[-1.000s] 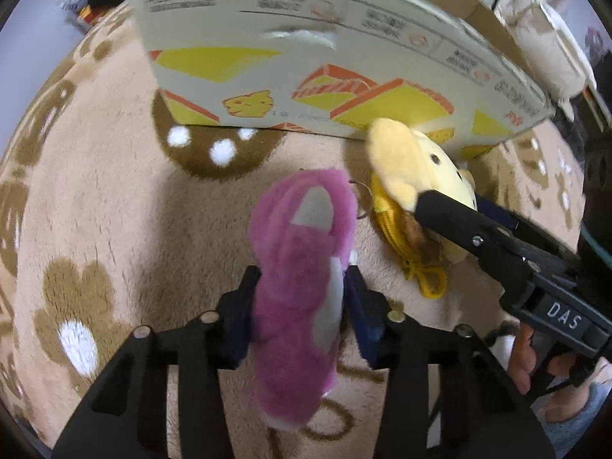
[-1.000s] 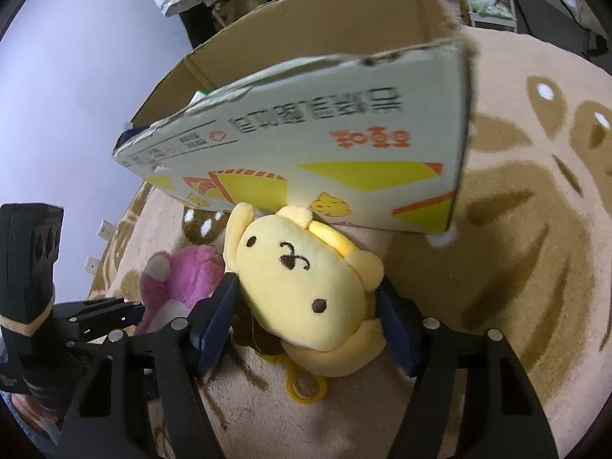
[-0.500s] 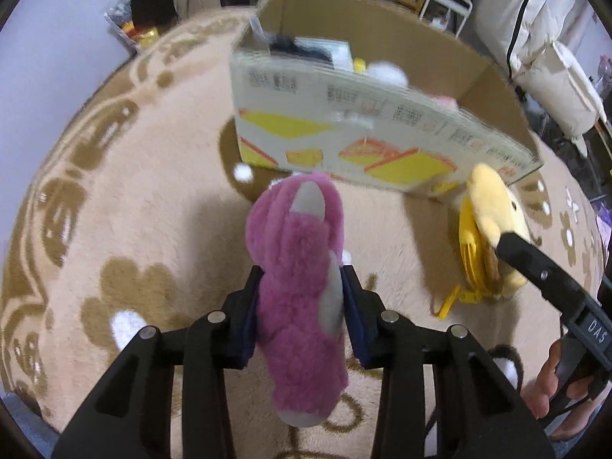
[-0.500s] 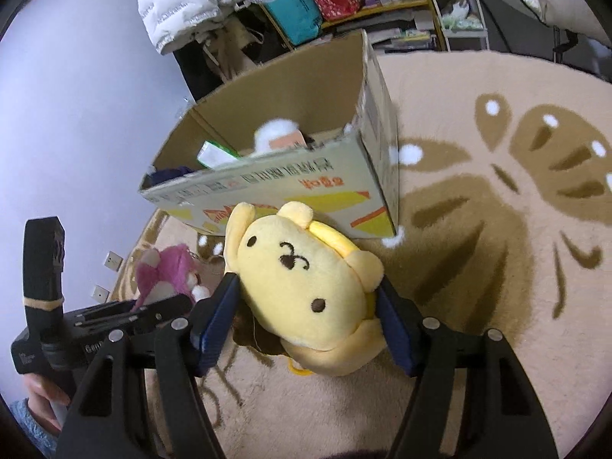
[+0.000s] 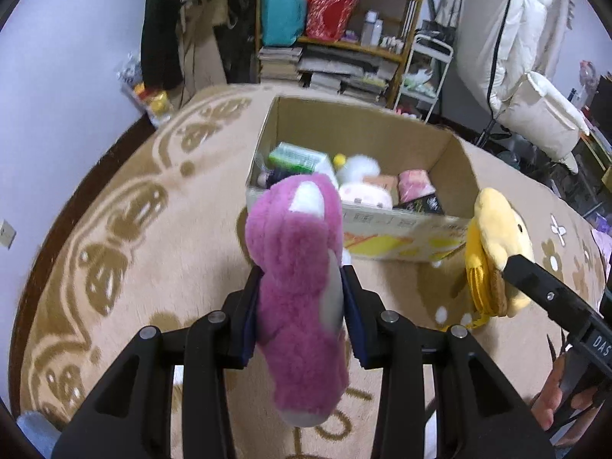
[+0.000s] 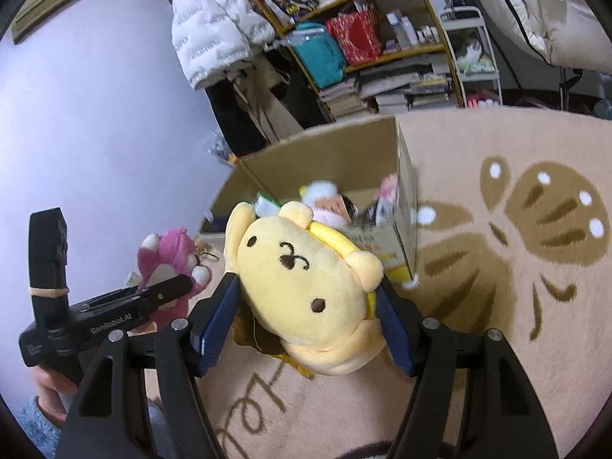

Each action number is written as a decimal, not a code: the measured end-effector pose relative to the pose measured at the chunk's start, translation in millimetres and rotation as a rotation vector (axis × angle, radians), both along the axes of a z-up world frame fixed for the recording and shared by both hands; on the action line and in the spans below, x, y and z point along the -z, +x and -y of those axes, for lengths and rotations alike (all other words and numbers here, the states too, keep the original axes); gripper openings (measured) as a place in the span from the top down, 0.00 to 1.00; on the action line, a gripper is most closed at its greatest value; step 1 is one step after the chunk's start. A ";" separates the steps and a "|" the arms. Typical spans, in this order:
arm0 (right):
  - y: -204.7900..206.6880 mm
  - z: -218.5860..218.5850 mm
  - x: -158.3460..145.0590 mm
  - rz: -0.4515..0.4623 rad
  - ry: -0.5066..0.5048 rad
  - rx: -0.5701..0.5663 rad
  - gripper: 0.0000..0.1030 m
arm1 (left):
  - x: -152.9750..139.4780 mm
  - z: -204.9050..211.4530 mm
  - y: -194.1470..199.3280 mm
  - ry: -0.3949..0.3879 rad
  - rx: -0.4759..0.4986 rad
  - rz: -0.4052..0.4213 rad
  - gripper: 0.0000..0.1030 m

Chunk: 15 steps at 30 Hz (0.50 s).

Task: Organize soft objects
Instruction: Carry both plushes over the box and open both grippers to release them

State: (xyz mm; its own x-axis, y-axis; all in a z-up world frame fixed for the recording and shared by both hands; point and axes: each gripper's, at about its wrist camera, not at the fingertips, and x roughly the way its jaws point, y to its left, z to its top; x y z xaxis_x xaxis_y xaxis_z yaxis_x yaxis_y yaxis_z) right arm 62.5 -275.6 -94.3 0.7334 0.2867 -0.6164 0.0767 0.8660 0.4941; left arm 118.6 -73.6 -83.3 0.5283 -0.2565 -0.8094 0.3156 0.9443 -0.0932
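while clamped in left claw (image 5: 302, 306), pink plush (image 5: 298, 287) at frame centre; yellow plush (image 6: 306, 279) squeezed in right claw (image 6: 306, 306), centre frame; both raised over rug (image 5: 153, 267), cardboard box (image 5: 451, 160) behind, open, part-filled.

This is a room in a home. A soft tan rug (image 5: 160, 252) with brown shapes covers the floor. At the top, a wooden shelf (image 5: 344, 38) holds bags and books, and a puffy white coat (image 6: 214, 26) hangs nearby.

surface: beige patterned rug (image 5: 160, 260) | on it: open cardboard box (image 5: 451, 153), holding soft items
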 end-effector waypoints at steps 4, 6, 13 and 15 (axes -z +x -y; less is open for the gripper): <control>1.9 4.1 -16.5 0.044 0.007 0.010 0.29 | -13.1 4.7 9.0 0.015 0.011 0.054 0.64; 2.6 5.9 -22.3 0.060 0.002 0.011 0.29 | -20.0 8.7 13.7 0.019 0.021 0.081 0.64; 22.0 13.3 -43.1 0.112 -0.020 0.022 0.29 | -36.6 22.9 35.2 0.016 0.039 0.146 0.64; 29.5 15.3 -48.5 0.124 -0.029 0.024 0.29 | -38.1 24.6 42.9 0.007 0.031 0.152 0.64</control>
